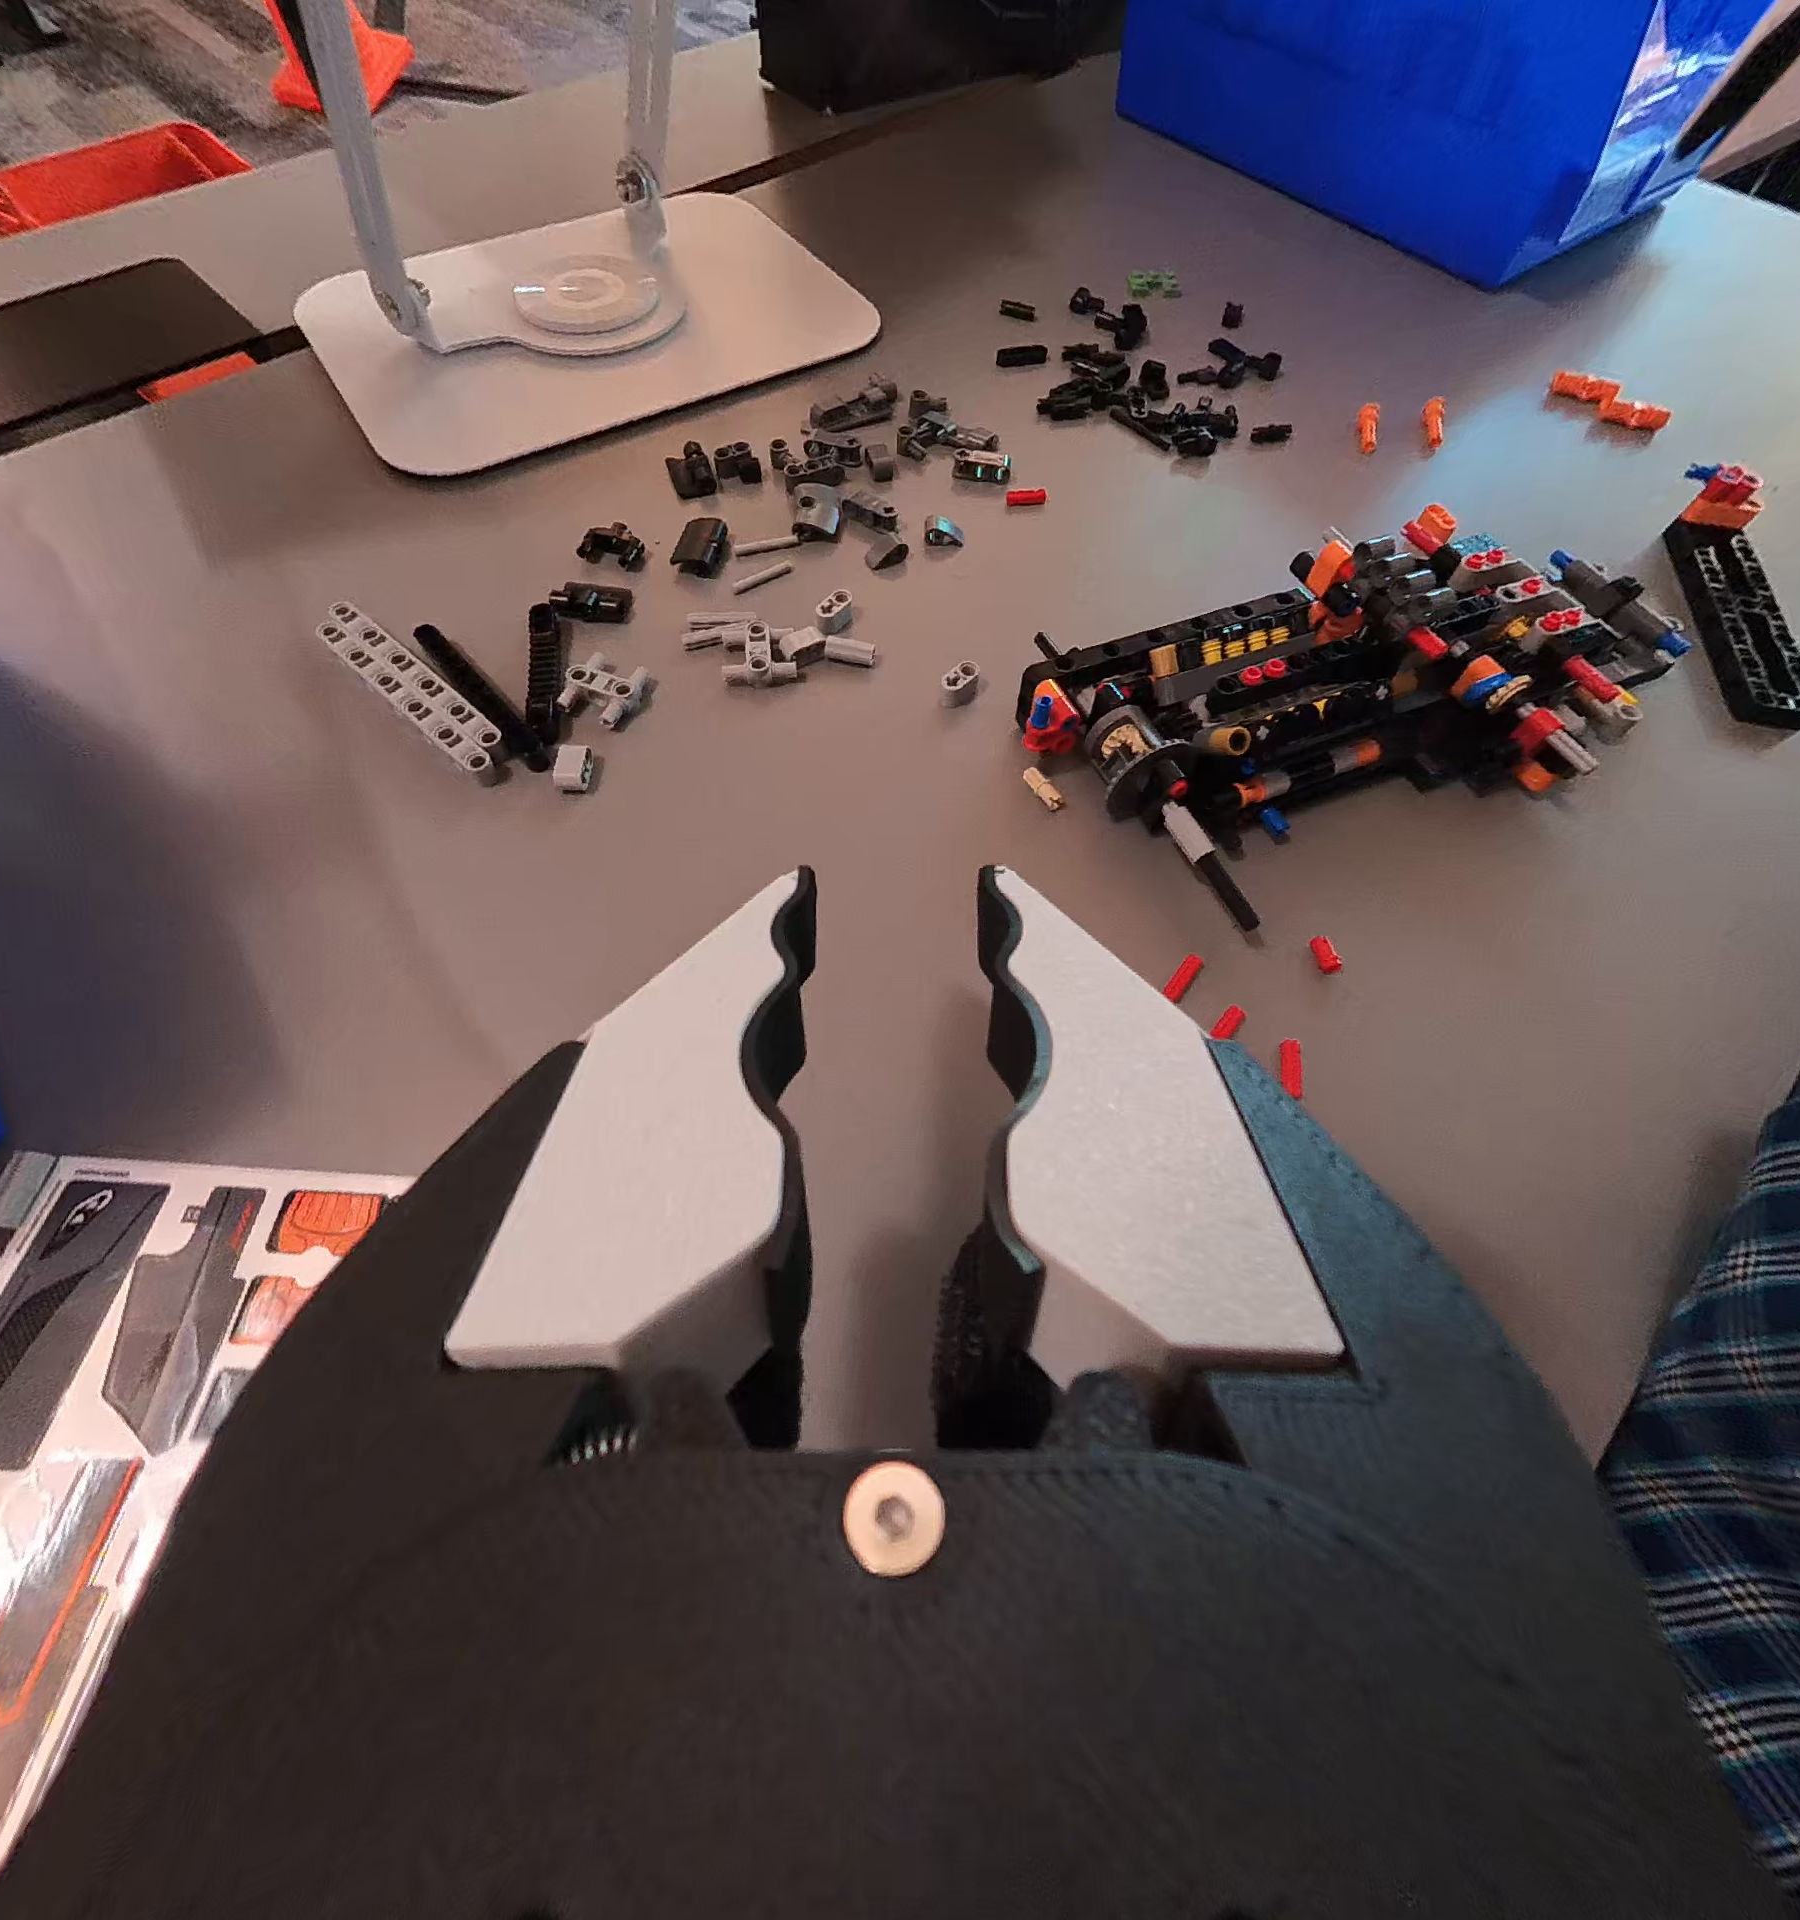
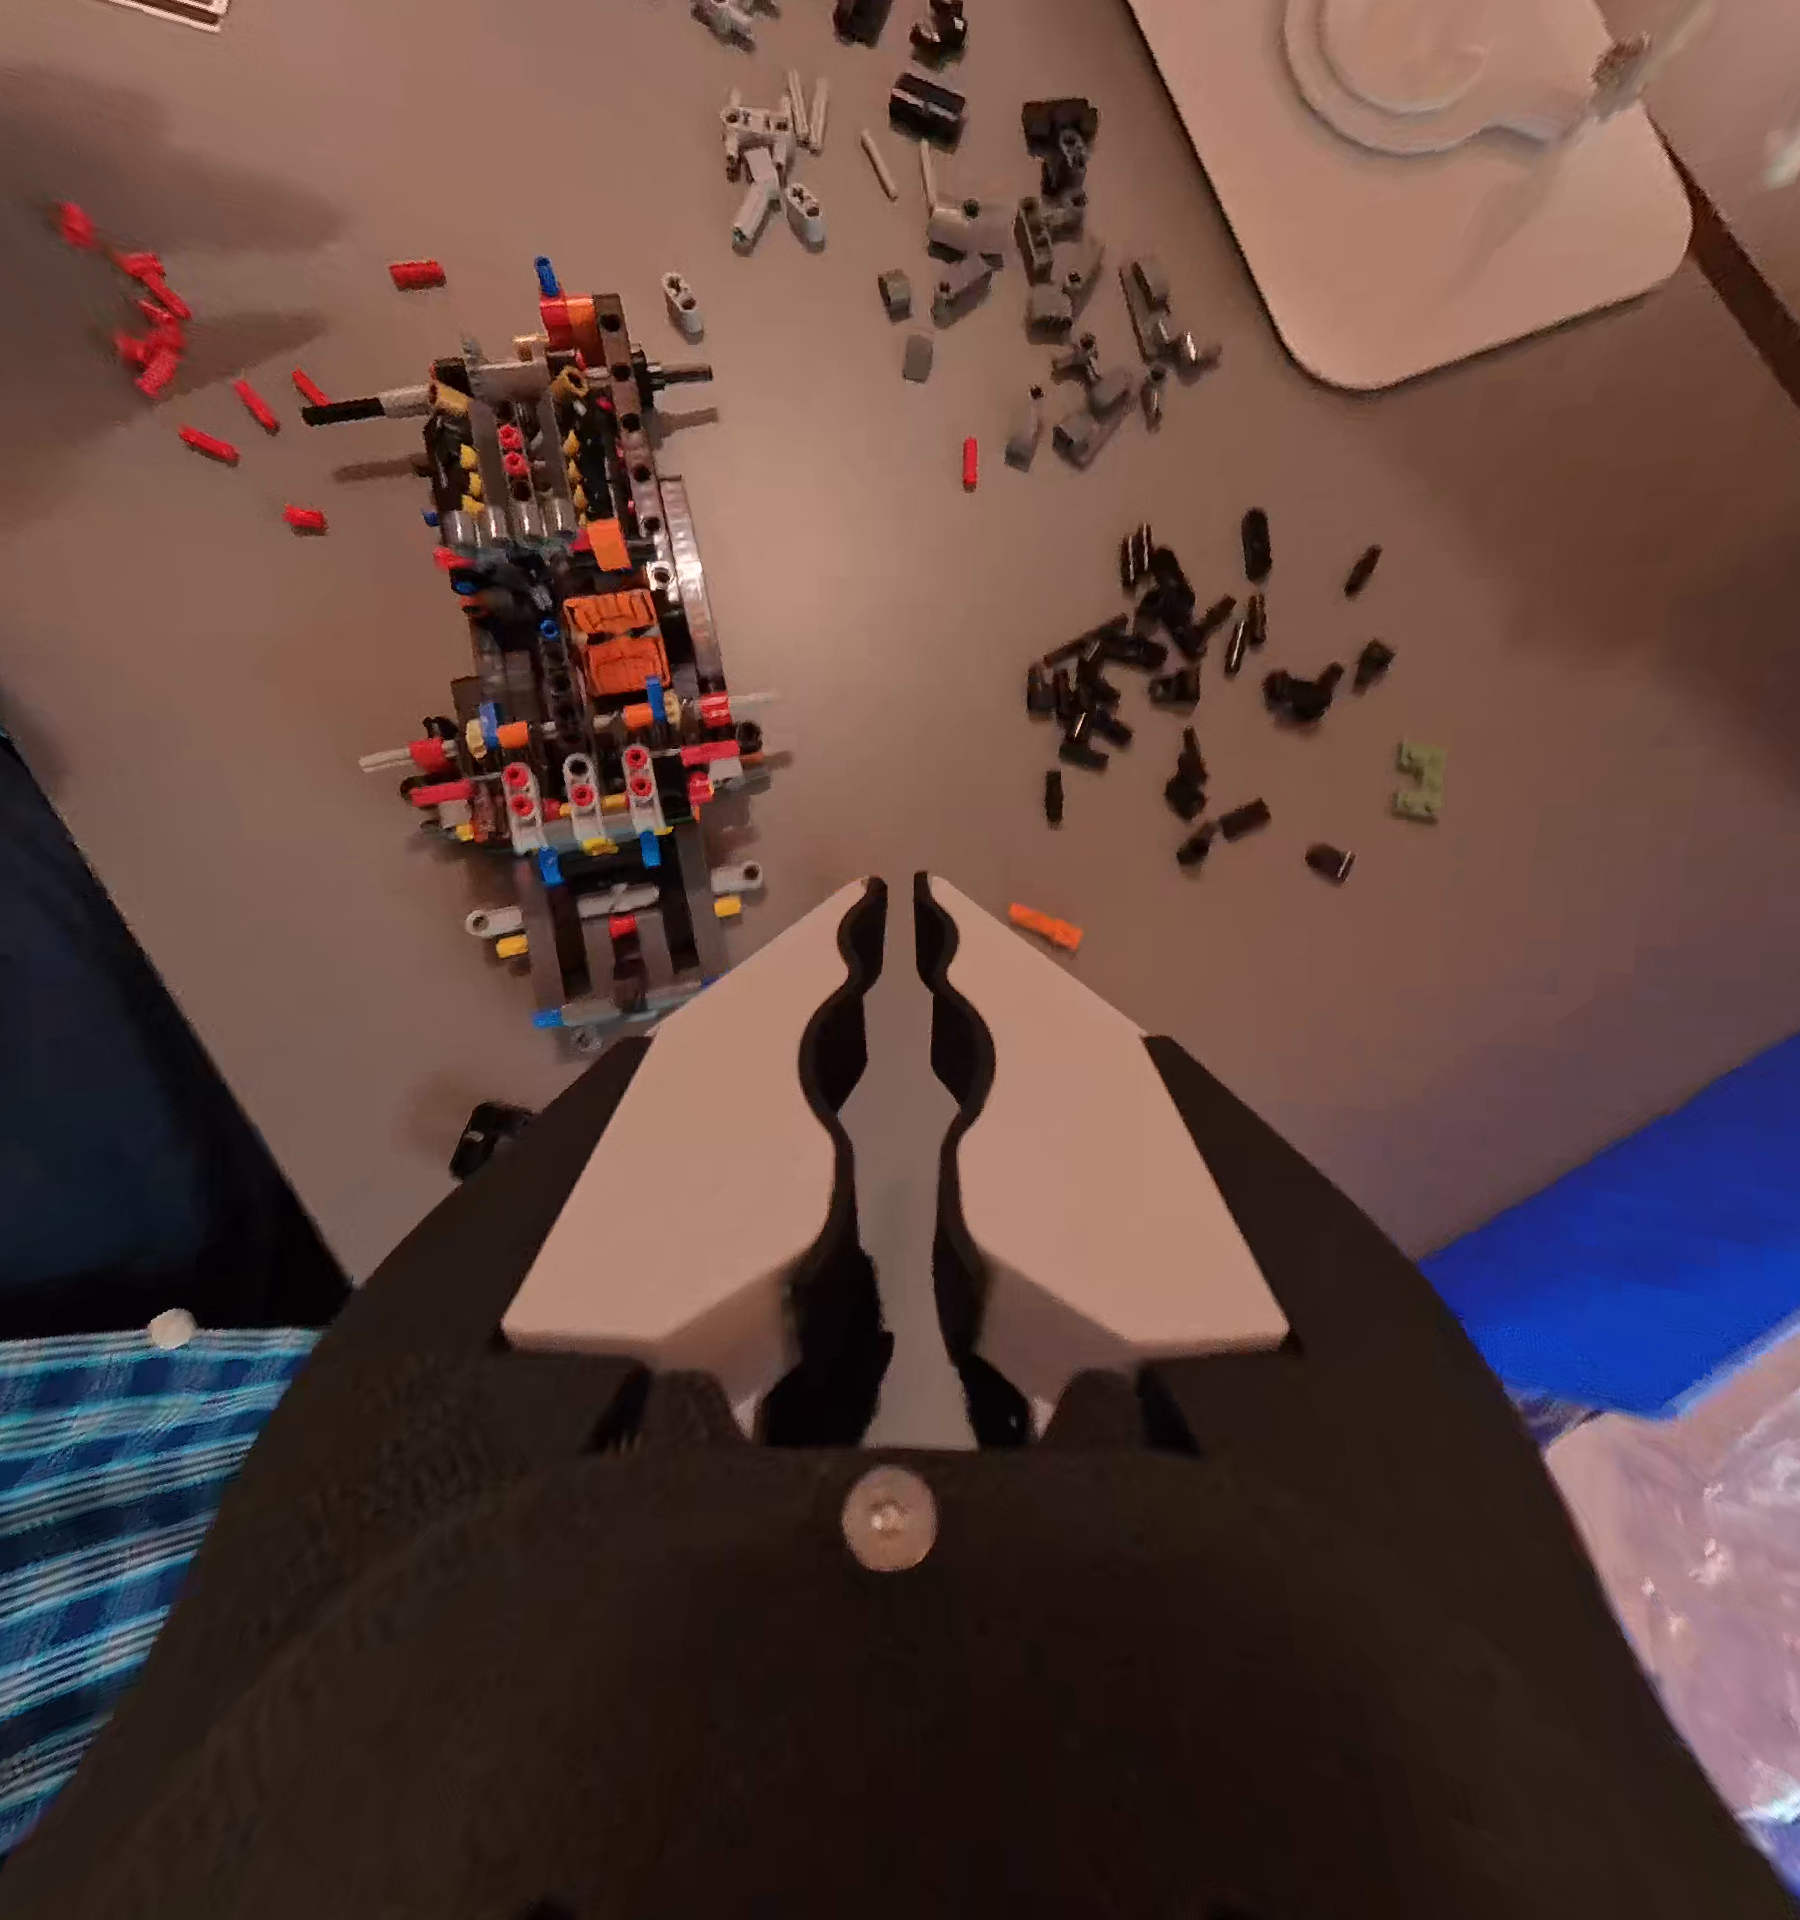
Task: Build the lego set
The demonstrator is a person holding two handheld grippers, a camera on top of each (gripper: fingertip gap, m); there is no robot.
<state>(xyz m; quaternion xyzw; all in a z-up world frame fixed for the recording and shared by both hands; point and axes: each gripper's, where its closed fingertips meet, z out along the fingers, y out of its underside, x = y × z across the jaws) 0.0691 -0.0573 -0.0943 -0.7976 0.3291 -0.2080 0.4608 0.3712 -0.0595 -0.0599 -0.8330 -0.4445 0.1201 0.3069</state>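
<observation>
A half-built lego car chassis (image 1: 1363, 675), black with orange, red and yellow parts, lies on the grey table to the right in the left wrist view. It also shows in the right wrist view (image 2: 584, 665), ahead and left. My left gripper (image 1: 896, 883) is open and empty above bare table, short of the grey loose parts (image 1: 771, 644). My right gripper (image 2: 898, 883) is nearly shut with a thin gap, empty, just beyond the chassis's near end. An orange pin (image 2: 1047, 925) lies right of its tip.
Piles of black pins (image 1: 1145, 384) (image 2: 1166, 675), grey connectors (image 2: 1062, 291), red pins (image 1: 1249, 997) (image 2: 158, 332) and orange parts (image 1: 1608, 400) lie about. A white lamp base (image 1: 584, 322) stands at the back. A blue box (image 1: 1395, 114), a sticker sheet (image 1: 96, 1351) and a plaid sleeve (image 1: 1748, 1351) are nearby. Some 30 cm of space lies between my two pairs of fingers.
</observation>
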